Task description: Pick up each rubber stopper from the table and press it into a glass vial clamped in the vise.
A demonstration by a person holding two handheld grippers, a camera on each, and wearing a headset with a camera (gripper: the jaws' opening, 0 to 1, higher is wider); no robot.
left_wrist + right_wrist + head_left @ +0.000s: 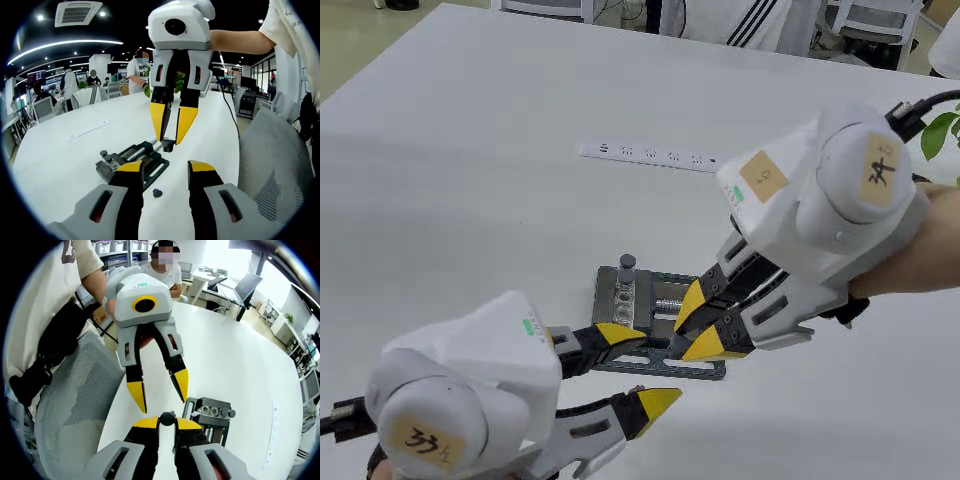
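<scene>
Right tool, head view: the white-bodied, yellow-tipped right tool (678, 343) is nearly pressed together over the dark metal vise (610, 300) on the white counter (470, 200). The left tool (662, 364) is spread and empty.
Left gripper view: the right tool pinches a small dark rubber stopper (167, 146) above the vise. A second stopper (157, 192) lies on the counter.
Right gripper view: the stopper sits between the very tips.
Handling: probably light, soft and grippy. Hold its head and leave the plug end free.
</scene>
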